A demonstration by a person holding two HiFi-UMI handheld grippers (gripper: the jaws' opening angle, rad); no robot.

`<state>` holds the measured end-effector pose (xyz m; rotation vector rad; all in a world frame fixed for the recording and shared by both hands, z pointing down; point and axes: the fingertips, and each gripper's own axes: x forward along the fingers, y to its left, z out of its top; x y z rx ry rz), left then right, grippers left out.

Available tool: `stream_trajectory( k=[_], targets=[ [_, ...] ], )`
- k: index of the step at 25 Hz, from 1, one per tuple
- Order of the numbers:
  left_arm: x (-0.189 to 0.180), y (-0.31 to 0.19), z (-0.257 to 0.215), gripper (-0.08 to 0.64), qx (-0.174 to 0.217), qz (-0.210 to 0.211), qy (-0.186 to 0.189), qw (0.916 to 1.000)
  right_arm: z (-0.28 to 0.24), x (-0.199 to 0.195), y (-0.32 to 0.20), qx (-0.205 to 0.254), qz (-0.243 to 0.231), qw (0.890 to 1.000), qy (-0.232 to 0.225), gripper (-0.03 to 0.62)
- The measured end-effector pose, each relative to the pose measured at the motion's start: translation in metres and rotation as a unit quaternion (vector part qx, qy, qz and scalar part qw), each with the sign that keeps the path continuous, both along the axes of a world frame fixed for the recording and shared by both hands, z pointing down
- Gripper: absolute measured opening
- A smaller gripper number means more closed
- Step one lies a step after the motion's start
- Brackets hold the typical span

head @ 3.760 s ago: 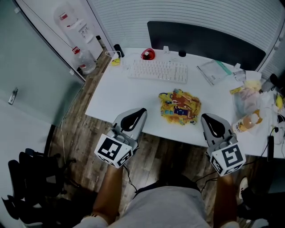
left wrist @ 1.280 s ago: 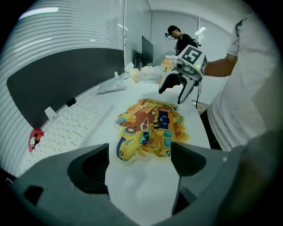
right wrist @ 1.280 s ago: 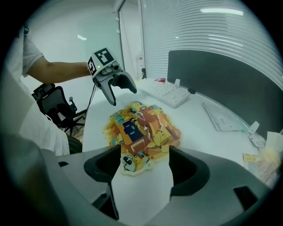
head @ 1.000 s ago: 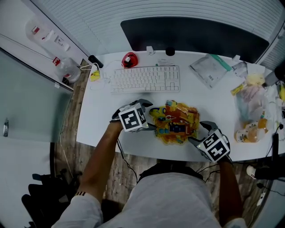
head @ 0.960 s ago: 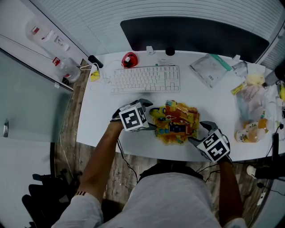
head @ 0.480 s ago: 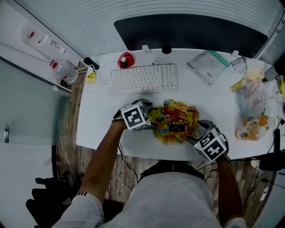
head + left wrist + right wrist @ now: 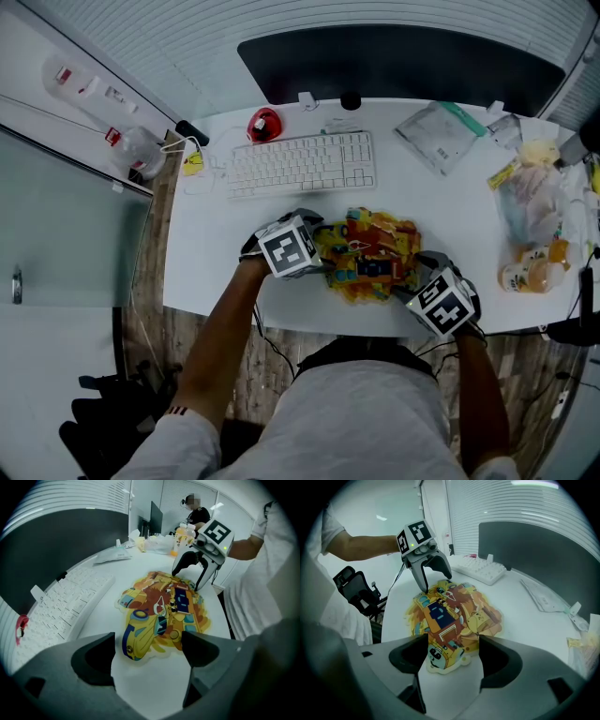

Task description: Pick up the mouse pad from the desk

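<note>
We see the mouse pad [image 7: 368, 255], a colourful cartoon-printed one with an irregular outline, lying flat on the white desk [image 7: 220, 244], near its front edge and just in front of the white keyboard [image 7: 302, 162]; both tongs are low at the pad, one on each side. The left gripper [image 7: 317, 251] is at the pad's left edge and the right gripper [image 7: 414, 283] at its lower right corner, and each points inward across the pad toward the other. In the left gripper view, the left gripper [image 7: 149, 651] has its jaws wide apart with nothing clamped; between them we see bare desk, and the yellow end of the mouse pad [image 7: 161, 613] begins just ahead of the tips; beyond the pad stands the right gripper [image 7: 187, 579], its two dark fingers spread and lowered onto the far edge. In the right gripper view, the right gripper [image 7: 452, 658] is also wide, and the near corner of the mouse pad [image 7: 452, 616] reaches into the gap between its jaws without being pinched; on the other side the left gripper [image 7: 436, 584] comes down with spread fingers at the pad's edge; we cannot tell if the tips touch the pad or only the desk. Behind the keyboard lie a small red object [image 7: 264, 122] and, to the right, a clear plastic bag [image 7: 441, 136].
</note>
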<state>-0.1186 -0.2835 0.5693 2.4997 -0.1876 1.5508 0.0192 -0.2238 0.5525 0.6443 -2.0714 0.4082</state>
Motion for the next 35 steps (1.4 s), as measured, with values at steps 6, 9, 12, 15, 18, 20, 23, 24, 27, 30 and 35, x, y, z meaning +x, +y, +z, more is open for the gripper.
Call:
stream_trajectory(
  k=[6,9,12,15,18,20,23,24,27,30,35],
  targets=[
    [0.003,0.003,-0.002,0.446,-0.011,-0.004,0.009,0.9999,0.000,0.000,0.000,0.000,0.001,1.000,-0.001,0.295],
    [0.004,0.005,0.000,0.446,-0.002,-0.001,0.002,1.0000,0.000,-0.001,0.000,-0.001,0.001,1.000,-0.001,0.295],
    [0.005,0.006,-0.001,0.445,0.003,-0.001,0.001,1.0000,-0.001,-0.001,0.000,-0.001,0.002,1.000,-0.001,0.295],
    [0.005,0.006,-0.001,0.445,0.007,-0.004,0.001,1.0000,0.000,-0.001,-0.001,-0.001,0.002,1.000,-0.001,0.295],
    [0.005,0.008,-0.002,0.443,0.012,-0.005,0.001,0.9999,0.000,-0.001,-0.001,0.000,0.003,1.000,-0.001,0.295],
    [0.005,0.009,-0.003,0.432,0.014,-0.004,0.003,0.9999,0.000,-0.001,0.000,0.000,0.004,1.000,-0.001,0.295],
    [0.006,0.010,-0.005,0.404,0.022,-0.007,0.011,0.9997,0.000,-0.001,0.000,0.001,0.004,1.000,-0.002,0.295],
    [0.006,0.009,-0.006,0.392,0.027,-0.011,0.016,0.9995,0.000,0.000,0.000,0.001,0.004,1.000,-0.002,0.295],
    [0.006,0.004,-0.012,0.309,0.046,-0.034,0.036,0.9977,-0.001,-0.001,0.000,0.003,0.001,1.000,-0.001,0.295],
    [0.004,0.001,-0.012,0.254,0.062,-0.050,0.053,0.9955,-0.003,0.000,-0.002,0.012,0.002,1.000,0.000,0.295],
    [0.003,0.001,-0.015,0.212,0.088,-0.059,0.071,0.9918,-0.011,0.007,-0.014,0.024,0.024,0.999,-0.014,0.295]
  ],
)
